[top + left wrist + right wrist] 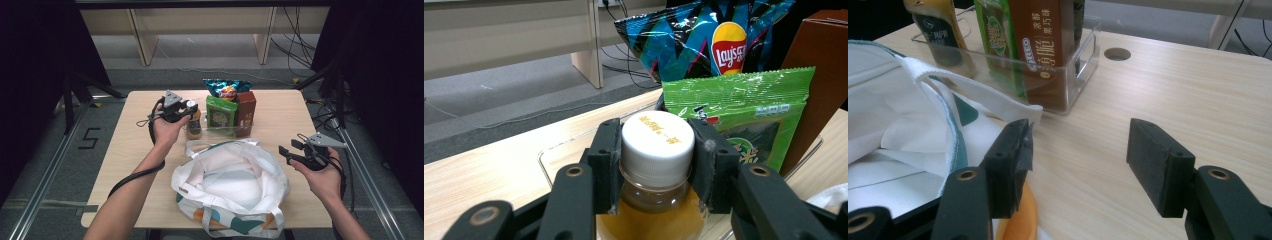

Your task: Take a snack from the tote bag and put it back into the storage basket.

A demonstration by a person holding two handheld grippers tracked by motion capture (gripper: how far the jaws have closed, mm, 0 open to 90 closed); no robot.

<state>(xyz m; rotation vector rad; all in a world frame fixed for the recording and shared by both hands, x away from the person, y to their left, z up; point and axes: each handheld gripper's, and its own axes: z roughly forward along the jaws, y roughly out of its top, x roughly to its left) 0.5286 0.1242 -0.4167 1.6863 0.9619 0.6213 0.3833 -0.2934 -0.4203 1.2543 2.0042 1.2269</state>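
Note:
A bottle of amber drink (194,126) with a white cap (655,145) stands upright at the left end of a clear plastic tray (222,131). My left gripper (189,107) comes at it from the left, and its two black pads (606,160) press on either side of the cap. My right gripper (290,150) is held above the table's right side, just right of a white tote bag (232,185). Its jaws (1078,155) stand open with only bare tabletop between them.
The tray (1083,55) also holds a green snack packet (220,114) and a brown box (246,110), with a blue chips bag (227,89) behind them. The tote bag lies open-mouthed at the table's front middle. Bare wood lies to the right of the tray.

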